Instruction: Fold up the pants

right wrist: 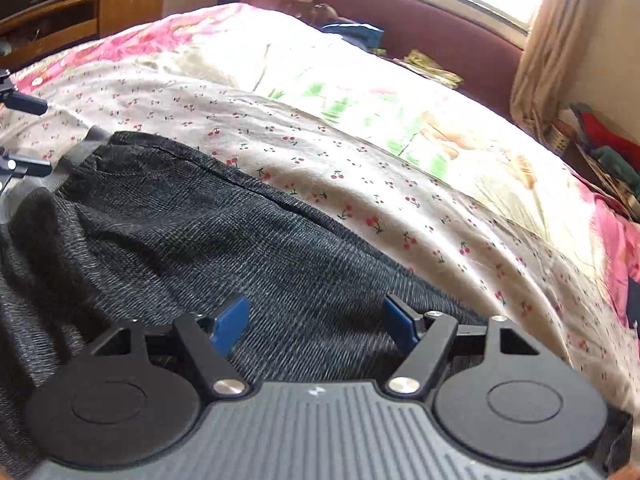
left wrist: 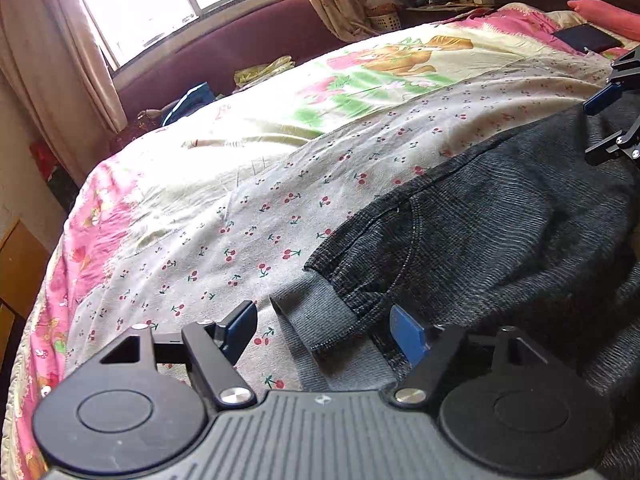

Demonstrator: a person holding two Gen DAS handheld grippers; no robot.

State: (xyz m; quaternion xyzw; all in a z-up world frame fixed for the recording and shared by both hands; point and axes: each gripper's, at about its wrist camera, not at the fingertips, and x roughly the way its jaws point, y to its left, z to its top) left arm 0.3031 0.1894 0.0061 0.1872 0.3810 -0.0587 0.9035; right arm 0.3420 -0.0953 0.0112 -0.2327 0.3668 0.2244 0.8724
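Observation:
Dark grey pants (left wrist: 480,232) lie on the bed, with a lighter grey waistband (left wrist: 320,320) at their left end. My left gripper (left wrist: 326,332) is open, its blue pads either side of the waistband. The pants also fill the lower left of the right wrist view (right wrist: 200,240). My right gripper (right wrist: 316,324) is open just above the dark fabric of the pants. The right gripper also shows at the right edge of the left wrist view (left wrist: 616,120), and the left gripper at the left edge of the right wrist view (right wrist: 20,136).
The bed carries a white cherry-print sheet (left wrist: 240,220) and a pink floral blanket (left wrist: 380,68). A maroon headboard (left wrist: 248,44) and a bright window stand behind. A wooden cabinet (right wrist: 80,12) stands beyond the bed. A dark flat object (left wrist: 588,38) lies by a pink pillow.

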